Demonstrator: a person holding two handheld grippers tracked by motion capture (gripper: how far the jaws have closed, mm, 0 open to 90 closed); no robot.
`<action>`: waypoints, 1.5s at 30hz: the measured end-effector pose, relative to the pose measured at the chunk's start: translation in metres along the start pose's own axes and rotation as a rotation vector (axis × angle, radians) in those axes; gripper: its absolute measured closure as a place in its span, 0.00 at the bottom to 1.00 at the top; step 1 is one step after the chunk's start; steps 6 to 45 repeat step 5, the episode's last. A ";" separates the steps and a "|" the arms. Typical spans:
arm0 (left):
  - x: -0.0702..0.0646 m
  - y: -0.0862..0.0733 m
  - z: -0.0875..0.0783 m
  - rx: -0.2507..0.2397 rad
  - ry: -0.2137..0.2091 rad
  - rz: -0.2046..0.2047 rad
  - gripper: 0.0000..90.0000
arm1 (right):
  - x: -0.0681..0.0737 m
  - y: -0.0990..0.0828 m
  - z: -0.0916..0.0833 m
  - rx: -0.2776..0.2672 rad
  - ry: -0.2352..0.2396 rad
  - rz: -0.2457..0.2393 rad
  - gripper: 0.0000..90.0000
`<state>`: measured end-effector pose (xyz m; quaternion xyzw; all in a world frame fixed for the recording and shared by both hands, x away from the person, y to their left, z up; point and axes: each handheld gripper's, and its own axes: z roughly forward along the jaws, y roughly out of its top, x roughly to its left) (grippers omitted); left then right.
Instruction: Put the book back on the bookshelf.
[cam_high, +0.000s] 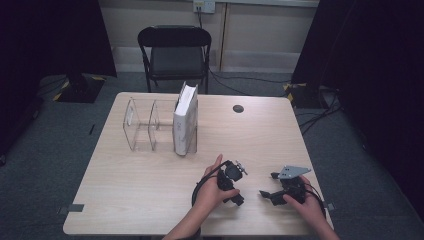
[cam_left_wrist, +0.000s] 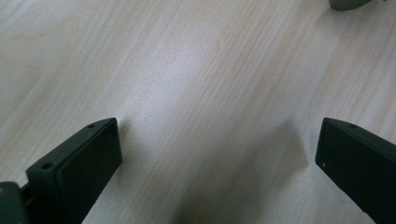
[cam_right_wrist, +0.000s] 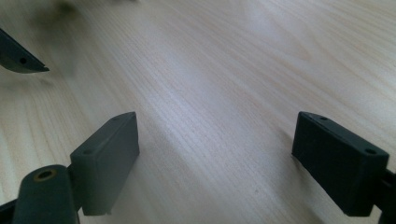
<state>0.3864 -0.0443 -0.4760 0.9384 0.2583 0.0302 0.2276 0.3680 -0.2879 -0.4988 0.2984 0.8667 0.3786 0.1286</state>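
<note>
White book (cam_high: 185, 122) upright in clear rack (cam_high: 142, 125), both tongs open

Both hand-held grippers are black with flat rectangular screw-holed pads (cam_right_wrist: 105, 161); the left gripper (cam_high: 239, 199) trails a looped black cable, the right gripper (cam_high: 268, 187) carries a grey three-cornered plate.

Matt pale wood-grain table (cam_left_wrist: 196, 70), clear glossy plastic rack (cam_high: 142, 125)

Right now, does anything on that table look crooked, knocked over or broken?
Nothing stands out. The white book stands upright in the end slot of the clear rack, whose other slots are bare. Both grippers, left and right, rest open on the wooden table with nothing between their jaws.
</note>
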 end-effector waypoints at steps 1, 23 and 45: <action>0.000 0.000 0.000 0.002 0.006 0.009 0.00 | 0.000 0.000 0.000 0.000 0.000 0.000 0.16; -0.005 -0.002 0.002 0.004 0.037 0.037 0.00 | 0.000 0.000 0.000 0.000 0.000 0.000 0.16; -0.005 -0.002 0.002 0.004 0.037 0.037 0.00 | 0.000 0.000 0.000 0.000 0.000 0.000 0.16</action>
